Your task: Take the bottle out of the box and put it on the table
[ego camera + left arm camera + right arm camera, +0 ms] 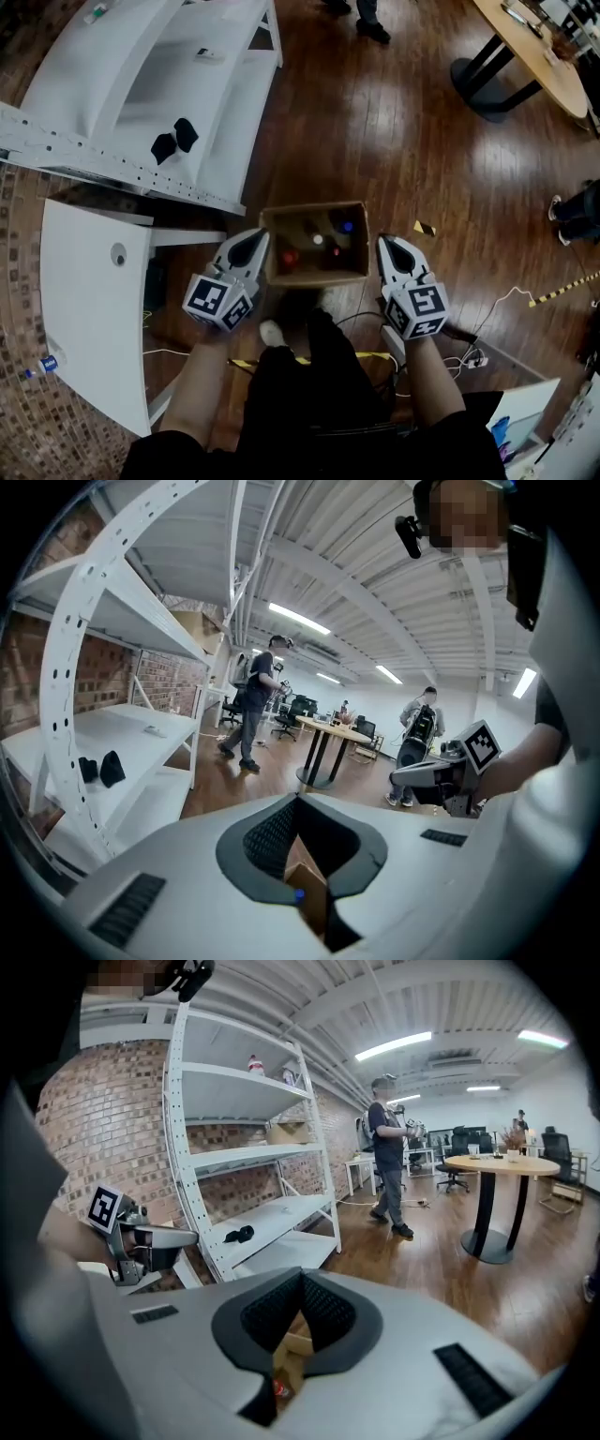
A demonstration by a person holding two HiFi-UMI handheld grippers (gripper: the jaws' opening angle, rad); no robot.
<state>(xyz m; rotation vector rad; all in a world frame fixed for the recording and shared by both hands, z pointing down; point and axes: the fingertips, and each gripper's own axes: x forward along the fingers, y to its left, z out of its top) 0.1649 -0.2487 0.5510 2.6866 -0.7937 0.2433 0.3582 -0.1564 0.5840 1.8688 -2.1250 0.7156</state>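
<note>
Cardboard box point(314, 275) is sitting w/ bottles point(317, 240) inside — left gripper point(257, 236) & right gripper point(384, 242) are flanking it, both clenched on nothing; removal & table point(94, 319) placement pending.

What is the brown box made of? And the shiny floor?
The box looks like cardboard: plain matte brown with thin folded flaps. The floor seems to be wood planks, dark reddish-brown and glossy: plank lines show and light reflects off it.
</note>
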